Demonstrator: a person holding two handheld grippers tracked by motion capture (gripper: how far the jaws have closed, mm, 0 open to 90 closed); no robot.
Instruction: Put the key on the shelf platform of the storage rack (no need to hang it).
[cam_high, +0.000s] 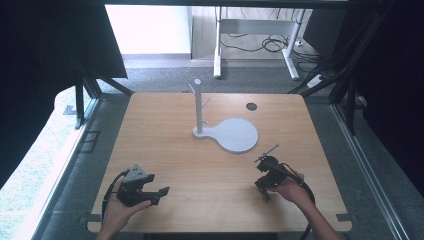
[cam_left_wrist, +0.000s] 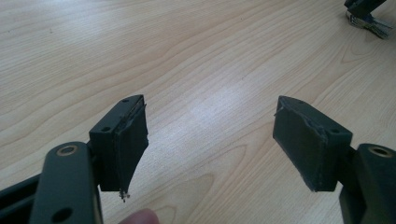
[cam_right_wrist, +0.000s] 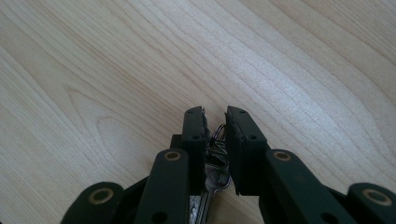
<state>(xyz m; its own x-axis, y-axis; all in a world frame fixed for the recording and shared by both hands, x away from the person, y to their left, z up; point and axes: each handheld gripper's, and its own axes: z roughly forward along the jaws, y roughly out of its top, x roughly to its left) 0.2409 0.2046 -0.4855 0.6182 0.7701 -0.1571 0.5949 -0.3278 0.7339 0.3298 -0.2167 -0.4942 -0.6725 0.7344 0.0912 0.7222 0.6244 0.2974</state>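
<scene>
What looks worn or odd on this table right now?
The left gripper has frayed, ragged padding on its open jaws, with a torn bit hanging from one edge. The right gripper pinches a bunch of keys. The white stand sits upright, nothing spilled.

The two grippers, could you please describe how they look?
Both are black two-jaw tools. The left gripper has a grey three-cornered plate on top, flat rectangular pads with worn edges, and brass-ringed holes in its links. The right gripper has the same black links and brass rings. A black cable trails from each. The forearms are bare.
</scene>
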